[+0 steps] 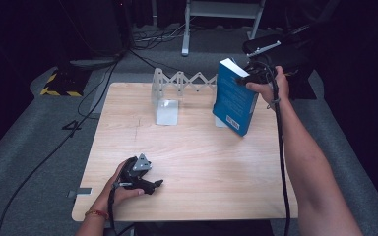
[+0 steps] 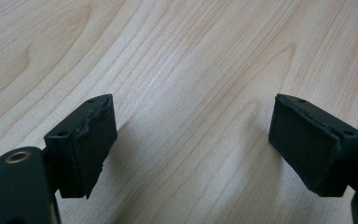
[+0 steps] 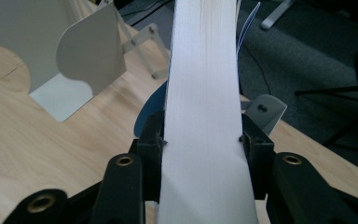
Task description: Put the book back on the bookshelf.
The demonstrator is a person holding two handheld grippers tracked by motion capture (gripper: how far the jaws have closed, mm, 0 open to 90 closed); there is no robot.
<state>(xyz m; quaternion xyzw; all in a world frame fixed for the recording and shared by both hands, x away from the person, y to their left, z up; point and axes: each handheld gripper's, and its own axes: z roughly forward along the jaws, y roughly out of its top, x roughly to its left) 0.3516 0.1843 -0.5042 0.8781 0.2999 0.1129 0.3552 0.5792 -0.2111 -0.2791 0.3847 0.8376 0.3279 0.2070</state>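
High view: the right claw [image 1: 248,78] is clenched on the top edge of a thick blue-covered paperback book [image 1: 234,98], held tilted over the far right of the pale wooden desk [image 1: 202,162], near a white metal bookend rack [image 1: 167,103]. Left claw [image 1: 152,186] rests released near the front edge, jaws wide apart.
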